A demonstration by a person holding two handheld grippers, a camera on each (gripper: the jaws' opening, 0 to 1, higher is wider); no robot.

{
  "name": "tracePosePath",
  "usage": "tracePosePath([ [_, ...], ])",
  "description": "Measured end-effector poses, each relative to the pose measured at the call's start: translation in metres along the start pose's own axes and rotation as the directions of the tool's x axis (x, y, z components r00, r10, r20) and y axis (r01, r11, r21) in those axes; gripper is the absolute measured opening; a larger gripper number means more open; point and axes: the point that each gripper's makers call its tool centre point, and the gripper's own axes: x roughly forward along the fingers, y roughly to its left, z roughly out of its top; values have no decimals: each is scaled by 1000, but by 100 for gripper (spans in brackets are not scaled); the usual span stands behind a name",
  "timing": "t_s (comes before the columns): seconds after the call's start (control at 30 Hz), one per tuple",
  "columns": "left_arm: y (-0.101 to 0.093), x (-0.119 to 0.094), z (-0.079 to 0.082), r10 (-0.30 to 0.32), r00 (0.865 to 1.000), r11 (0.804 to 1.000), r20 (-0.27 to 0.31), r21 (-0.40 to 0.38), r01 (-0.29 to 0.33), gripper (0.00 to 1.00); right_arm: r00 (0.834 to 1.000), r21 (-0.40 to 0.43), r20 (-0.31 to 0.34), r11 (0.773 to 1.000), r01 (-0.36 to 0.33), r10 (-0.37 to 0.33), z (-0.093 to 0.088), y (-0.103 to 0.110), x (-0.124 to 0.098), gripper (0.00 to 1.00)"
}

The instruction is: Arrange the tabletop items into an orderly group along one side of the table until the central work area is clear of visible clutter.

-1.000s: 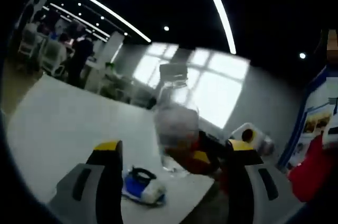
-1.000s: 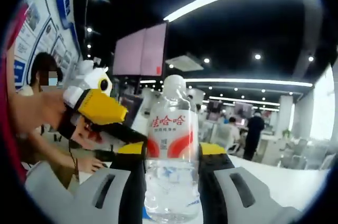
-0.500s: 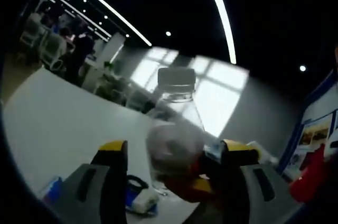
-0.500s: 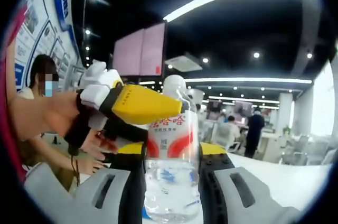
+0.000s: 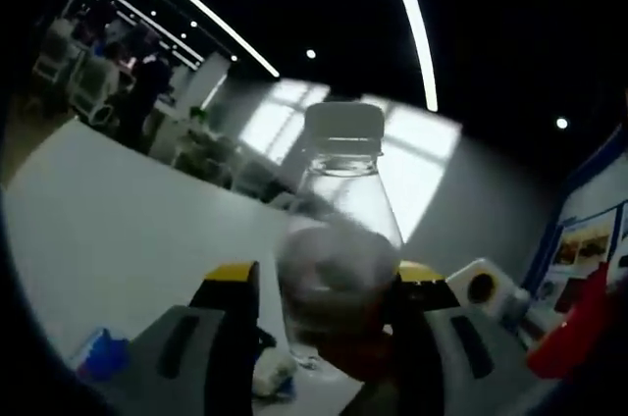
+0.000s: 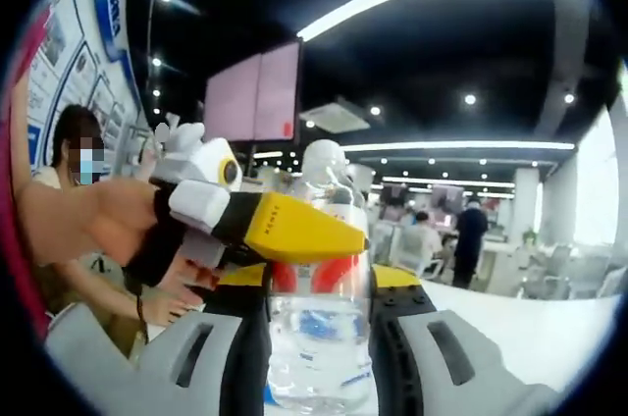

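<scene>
In the left gripper view, the left gripper (image 5: 316, 284) now brackets the water bottle (image 5: 339, 239), which sat off-centre a second ago; actual contact is unclear. The right gripper (image 6: 316, 284) clamps the bottle's lower body above the table (image 5: 108, 200). The bottle's label is blurred; a blue item (image 5: 101, 353) at the table's near edge is indistinct.
</scene>
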Motion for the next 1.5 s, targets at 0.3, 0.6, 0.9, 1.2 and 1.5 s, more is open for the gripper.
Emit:
tracePosePath([
  [0.3,1,0,-10,-19,999,1000,-48,15,20,39,1000,-2,-23,1000,10,-11,-10,2,-2,39],
  [0.6,5,-1,-20,-55,993,996,-103,62,62,38,996,-39,-86,999,-35,31,-21,8,-4,41],
  [0.9,14,-9,-31,-96,981,986,-168,117,117,37,972,-48,-195,989,-143,131,-36,15,-27,40],
  [1.2,25,-25,-36,-129,968,969,-216,181,169,37,965,116,-156,974,-194,210,-19,-13,-44,35],
  [1.5,12,-24,-50,-206,947,945,-246,200,257,37,899,385,-39,837,-389,436,16,3,-11,37],
])
